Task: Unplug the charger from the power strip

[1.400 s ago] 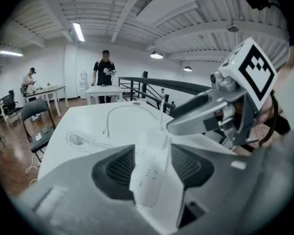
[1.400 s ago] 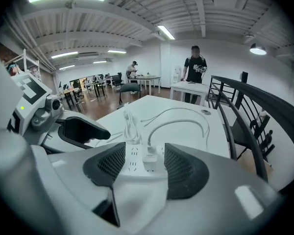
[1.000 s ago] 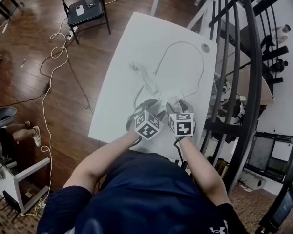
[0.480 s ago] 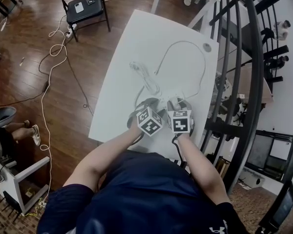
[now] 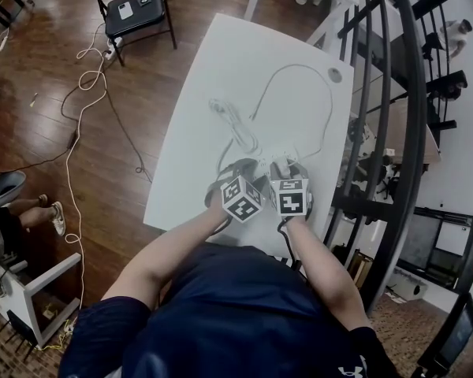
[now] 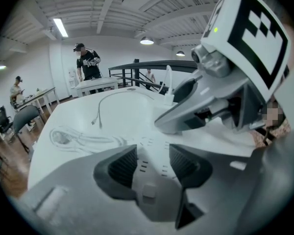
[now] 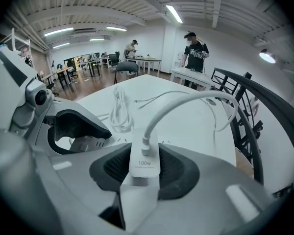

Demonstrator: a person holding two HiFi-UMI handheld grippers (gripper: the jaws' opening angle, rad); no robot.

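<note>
**A:** Where's the white rectangular plastic charger (image 7: 144,162)?

**B:** Low centre of the right gripper view. It stands upright, plugged into the long white plastic power strip (image 6: 151,179). In the head view that's near the lower edge of the white table (image 5: 221,77).

**A:** And the fingers?

**B:** The right gripper (image 7: 146,171) is closing with the charger between its dark ribbed pads (image 7: 178,169). They look to be touching its two flat sides. The left gripper (image 6: 153,164) is closing too, spread wide astride the power strip, with its pads just beside the long edges.

**A:** How will it handle?

**B:** Light and rigid, I'd judge. The shell is smooth, so probably slippery, and it's likely seated tight. Grip the flat sides low on the body, not the white cable (image 7: 154,121) arching from its top. Pull straight out along the prongs while the strip is pinned.
</note>
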